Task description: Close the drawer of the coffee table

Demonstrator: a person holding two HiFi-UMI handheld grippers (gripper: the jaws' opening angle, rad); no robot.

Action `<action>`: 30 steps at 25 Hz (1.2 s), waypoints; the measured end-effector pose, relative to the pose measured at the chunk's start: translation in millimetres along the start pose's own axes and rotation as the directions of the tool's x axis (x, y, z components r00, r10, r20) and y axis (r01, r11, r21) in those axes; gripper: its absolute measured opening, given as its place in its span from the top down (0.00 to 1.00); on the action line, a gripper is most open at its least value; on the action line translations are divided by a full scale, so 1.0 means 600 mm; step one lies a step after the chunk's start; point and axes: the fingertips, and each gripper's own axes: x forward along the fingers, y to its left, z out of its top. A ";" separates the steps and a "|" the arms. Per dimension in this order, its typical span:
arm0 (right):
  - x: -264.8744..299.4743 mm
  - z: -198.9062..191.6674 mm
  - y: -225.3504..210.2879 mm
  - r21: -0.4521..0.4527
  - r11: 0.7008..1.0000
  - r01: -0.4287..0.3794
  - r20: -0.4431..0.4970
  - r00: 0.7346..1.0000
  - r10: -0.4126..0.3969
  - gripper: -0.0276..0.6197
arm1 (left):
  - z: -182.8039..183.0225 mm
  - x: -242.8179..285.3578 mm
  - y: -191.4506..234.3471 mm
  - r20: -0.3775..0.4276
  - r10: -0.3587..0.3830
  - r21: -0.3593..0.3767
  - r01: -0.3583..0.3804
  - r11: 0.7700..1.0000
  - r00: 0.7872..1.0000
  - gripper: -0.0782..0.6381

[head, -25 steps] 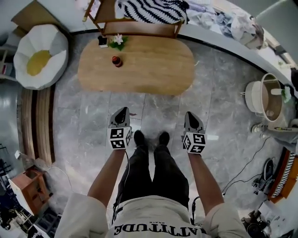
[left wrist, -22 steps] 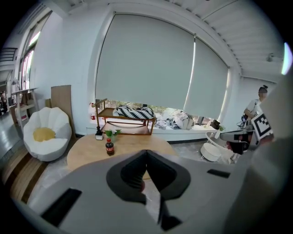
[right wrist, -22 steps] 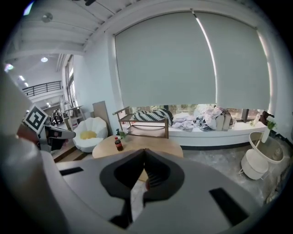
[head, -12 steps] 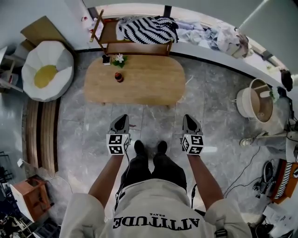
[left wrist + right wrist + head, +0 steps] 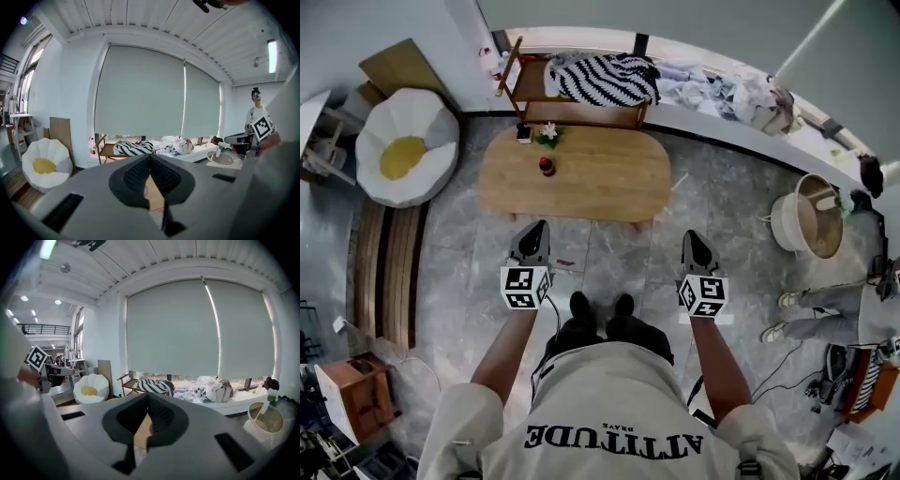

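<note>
The oval wooden coffee table (image 5: pixel 600 178) stands on the grey floor ahead of my feet; no drawer shows from above. On it are a small red object (image 5: pixel 547 167), a little potted plant (image 5: pixel 549 133) and a dark item (image 5: pixel 523 133). My left gripper (image 5: pixel 536 229) and right gripper (image 5: pixel 689 237) hang in the air short of the table's near edge, touching nothing. Both are shut and empty. In the left gripper view the shut jaws (image 5: pixel 150 157) point at the window, with a sliver of tabletop (image 5: pixel 154 197) between them. The right gripper (image 5: pixel 148 397) looks the same.
A white flower-shaped seat (image 5: pixel 403 150) sits at the left beside wooden slats (image 5: pixel 389 272). Behind the table is a wooden chair with a striped blanket (image 5: pixel 609 77) and a ledge with clothes (image 5: pixel 741 94). A round basket (image 5: pixel 811 216) and another person (image 5: pixel 825 314) are at the right.
Both grippers have risen and spread slightly apart. The view has climbed with them, so the table now looks smaller and farther below.
</note>
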 end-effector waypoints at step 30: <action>-0.119 0.167 -0.004 -0.115 0.993 -0.014 0.205 0.978 0.037 0.93 | 0.157 -0.104 -0.015 0.156 -0.012 0.057 0.003 0.998 0.988 0.86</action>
